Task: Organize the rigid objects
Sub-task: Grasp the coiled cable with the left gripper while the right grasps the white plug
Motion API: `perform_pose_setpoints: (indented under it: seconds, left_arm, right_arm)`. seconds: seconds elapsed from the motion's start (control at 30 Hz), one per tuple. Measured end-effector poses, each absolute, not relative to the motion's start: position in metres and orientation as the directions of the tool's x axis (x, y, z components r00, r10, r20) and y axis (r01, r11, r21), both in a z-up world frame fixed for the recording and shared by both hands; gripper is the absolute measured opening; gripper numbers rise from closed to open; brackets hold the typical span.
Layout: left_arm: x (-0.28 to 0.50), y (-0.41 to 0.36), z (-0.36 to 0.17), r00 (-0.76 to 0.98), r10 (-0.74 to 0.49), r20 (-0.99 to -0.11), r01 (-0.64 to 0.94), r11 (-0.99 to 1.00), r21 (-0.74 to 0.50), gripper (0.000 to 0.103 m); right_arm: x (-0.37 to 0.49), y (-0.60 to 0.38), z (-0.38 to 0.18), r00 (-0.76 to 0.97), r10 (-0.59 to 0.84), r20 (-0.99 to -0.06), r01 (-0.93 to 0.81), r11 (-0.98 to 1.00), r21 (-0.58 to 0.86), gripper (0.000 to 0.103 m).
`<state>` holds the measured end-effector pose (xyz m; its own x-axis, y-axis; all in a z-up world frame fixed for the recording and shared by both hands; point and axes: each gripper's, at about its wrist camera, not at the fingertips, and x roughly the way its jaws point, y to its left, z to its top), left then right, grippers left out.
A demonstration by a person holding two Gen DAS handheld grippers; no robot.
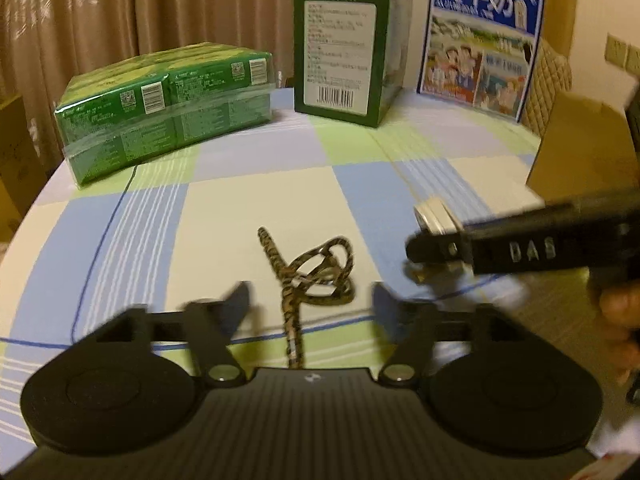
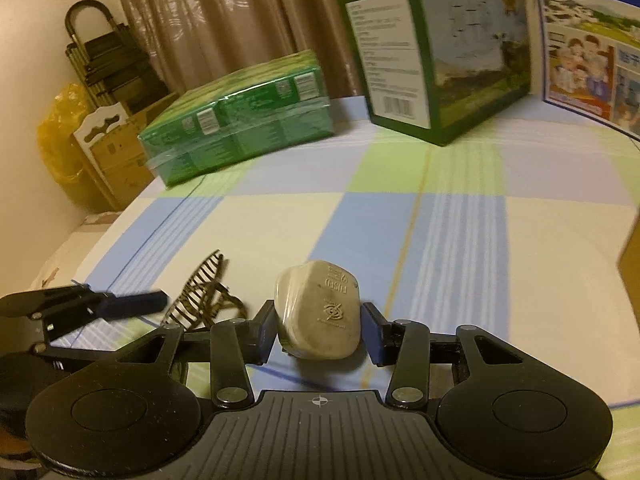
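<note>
The right gripper (image 2: pixel 320 330) has its jaws narrowed around the white plug (image 2: pixel 318 310), ready to lift it, while the left gripper (image 1: pixel 310 296) hangs wide-jawed over the leopard-print hair clip (image 1: pixel 316 276) on the desk (image 1: pixel 248 208).

One checked counter (image 1: pixel 248 208) carries everything. On it there is one off-white fused plug (image 2: pixel 320 312), one leopard-patterned hair clip (image 1: pixel 316 272) near the middle, one shrink-wrapped green pack (image 1: pixel 168 108) of cartons at the far left, one upright dark green box (image 1: pixel 340 48) at the far centre, and one blue-and-white printed carton (image 1: pixel 480 40) at the far right. One brown cardboard box (image 1: pixel 576 148) stands at the right edge. Two grippers are in view: one left gripper (image 1: pixel 312 304) and one right gripper (image 2: pixel 320 332). Off the counter at the far left stand one yellow bag (image 2: pixel 60 136) and one black folding trolley (image 2: pixel 104 56).
</note>
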<state>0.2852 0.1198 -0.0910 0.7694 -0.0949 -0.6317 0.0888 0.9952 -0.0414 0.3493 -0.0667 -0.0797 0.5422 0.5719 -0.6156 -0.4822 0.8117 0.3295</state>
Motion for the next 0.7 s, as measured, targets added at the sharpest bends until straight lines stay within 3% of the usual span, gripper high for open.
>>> perform_pose_setpoints:
  seconds: [0.17, 0.47, 0.7]
  left_arm:
    - [0.296, 0.119, -0.090, 0.784, -0.047, -0.619, -0.003, 0.997, -0.079, 0.070]
    - [0.302, 0.119, -0.097, 0.763, -0.013, -0.647, -0.040, 0.997, -0.066, 0.034]
    - [0.280, 0.116, -0.077, 0.767, 0.005, -0.641, -0.056, 0.997, -0.059, 0.033]
  right_arm:
    - [0.344, -0.077, -0.081, 0.555, 0.551, -0.623, -0.456, 0.828, 0.326, 0.041]
    - [0.339, -0.088, -0.074, 0.573, 0.534, -0.622, -0.438, 0.841, 0.318, 0.041]
    - [0.322, -0.095, -0.065, 0.586, 0.483, -0.650, -0.403, 0.870, 0.283, 0.041]
